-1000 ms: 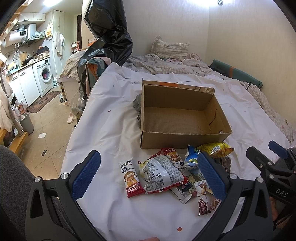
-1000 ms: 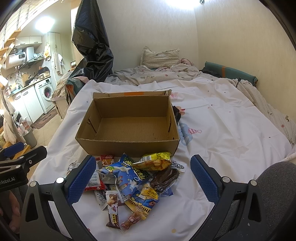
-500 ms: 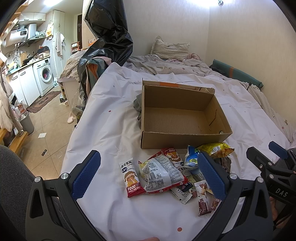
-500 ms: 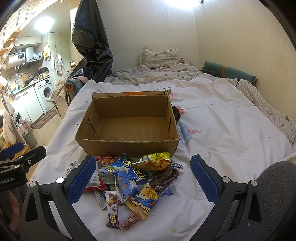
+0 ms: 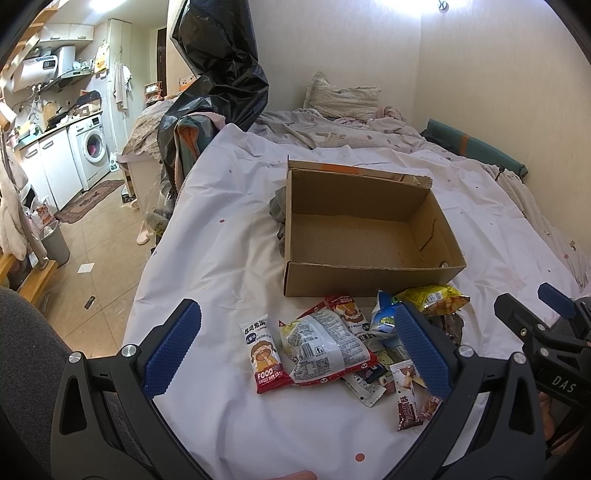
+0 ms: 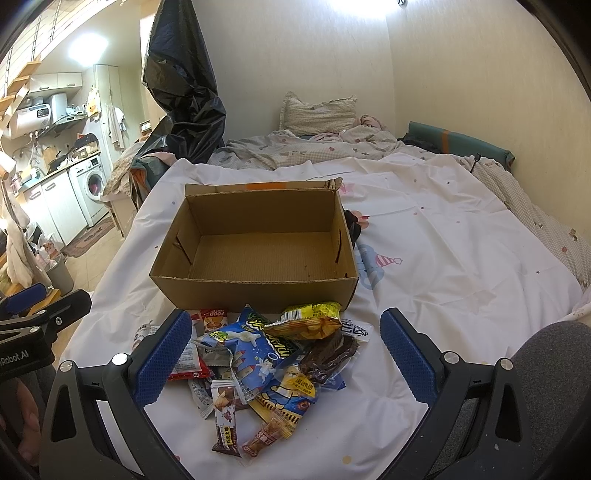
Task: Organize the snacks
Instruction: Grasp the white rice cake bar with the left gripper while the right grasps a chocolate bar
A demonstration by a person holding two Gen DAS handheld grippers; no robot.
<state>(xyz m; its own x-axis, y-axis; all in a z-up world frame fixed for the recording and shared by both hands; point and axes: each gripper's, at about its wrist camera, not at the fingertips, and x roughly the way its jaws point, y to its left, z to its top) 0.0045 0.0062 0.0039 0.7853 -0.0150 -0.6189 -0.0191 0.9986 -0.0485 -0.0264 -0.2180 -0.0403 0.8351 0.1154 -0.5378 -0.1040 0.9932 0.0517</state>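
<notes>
A ceiling lamp (image 6: 364,5) far ahead of the tongs burns out to white glare; the white bedsheet (image 5: 221,236) is bright and sharp; fisheye bending and black vignetting ring both views.

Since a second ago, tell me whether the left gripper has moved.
No. In the left wrist view the cardboard box and the snack pile sit at the same spots relative to the left gripper, which hangs open above the bed.

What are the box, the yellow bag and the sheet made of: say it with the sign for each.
Box: brown corrugated cardboard, matte; ribbed floor, ragged cut rims.
Yellow bag: likely plastic or foil film, glossy; it crinkles and glints.
Sheet: white woven cloth, matte; soft creases, printed dots.
</notes>
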